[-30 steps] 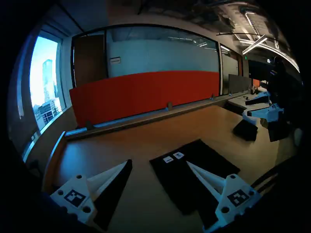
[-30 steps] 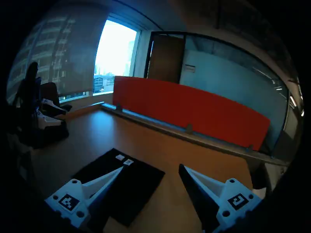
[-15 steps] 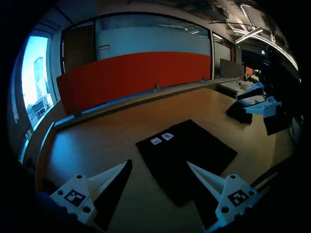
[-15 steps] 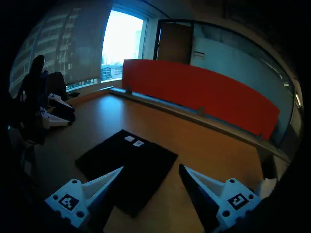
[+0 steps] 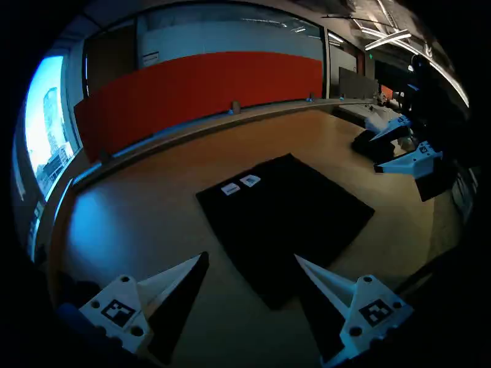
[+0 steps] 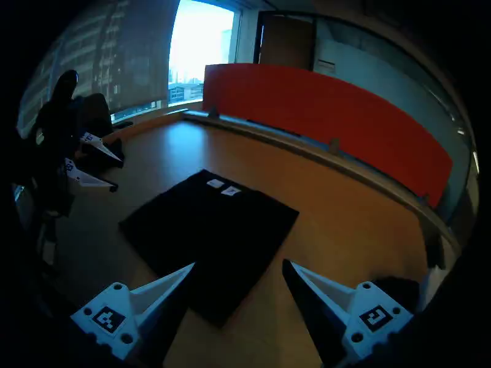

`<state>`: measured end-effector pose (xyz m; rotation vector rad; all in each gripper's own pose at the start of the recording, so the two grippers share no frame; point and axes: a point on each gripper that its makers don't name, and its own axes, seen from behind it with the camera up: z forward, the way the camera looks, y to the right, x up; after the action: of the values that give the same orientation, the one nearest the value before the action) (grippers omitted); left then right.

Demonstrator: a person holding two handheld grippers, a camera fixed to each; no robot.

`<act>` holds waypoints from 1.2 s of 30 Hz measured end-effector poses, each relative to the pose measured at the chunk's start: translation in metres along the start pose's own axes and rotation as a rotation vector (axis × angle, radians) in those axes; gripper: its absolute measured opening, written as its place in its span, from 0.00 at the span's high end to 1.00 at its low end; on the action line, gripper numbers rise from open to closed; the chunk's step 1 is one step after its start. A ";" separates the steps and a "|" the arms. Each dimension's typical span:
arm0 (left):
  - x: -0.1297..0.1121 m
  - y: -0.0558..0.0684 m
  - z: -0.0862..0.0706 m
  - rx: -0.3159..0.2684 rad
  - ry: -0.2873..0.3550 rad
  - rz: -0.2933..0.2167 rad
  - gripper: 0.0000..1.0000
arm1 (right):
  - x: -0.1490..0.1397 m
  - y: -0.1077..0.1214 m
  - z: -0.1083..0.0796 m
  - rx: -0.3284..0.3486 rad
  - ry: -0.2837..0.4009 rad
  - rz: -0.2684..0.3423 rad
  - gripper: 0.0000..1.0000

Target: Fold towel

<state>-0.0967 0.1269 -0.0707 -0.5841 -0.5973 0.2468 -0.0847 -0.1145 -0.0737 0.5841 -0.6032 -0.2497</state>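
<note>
A black towel (image 5: 282,211) lies flat on the wooden table (image 5: 147,202), with two small white tags near its far edge. My left gripper (image 5: 248,270) hovers open above the towel's near corner, nothing between its fingers. In the right gripper view the same towel (image 6: 208,230) spreads out ahead, and my right gripper (image 6: 239,276) hangs open over its near corner. The right gripper (image 5: 399,150) also appears far off at the right of the left gripper view. The left gripper (image 6: 89,162) appears far off at the left of the right gripper view, held by a person in dark clothes.
A red divider panel (image 5: 202,89) runs along the table's far edge (image 6: 319,110). A bright window (image 6: 199,46) lies beyond it. The wood around the towel is bare (image 6: 344,214).
Both grippers have tilted downward and risen, so the towel has moved up toward the middle of each view and shows whole. Both stay open.
</note>
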 end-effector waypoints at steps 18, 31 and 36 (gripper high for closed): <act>-0.066 0.030 0.033 -0.091 -0.184 0.041 0.08 | -0.073 -0.026 0.026 0.095 -0.165 -0.017 0.00; -0.088 0.039 0.048 -0.123 -0.248 0.061 0.08 | -0.103 -0.033 0.033 0.138 -0.242 -0.015 0.04; -0.090 0.040 0.052 -0.129 -0.259 0.064 0.08 | -0.106 -0.035 0.035 0.148 -0.250 -0.014 0.06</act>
<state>-0.2022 0.1482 -0.1006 -0.7027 -0.8499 0.3491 -0.1924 -0.1175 -0.1191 0.7054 -0.8646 -0.2950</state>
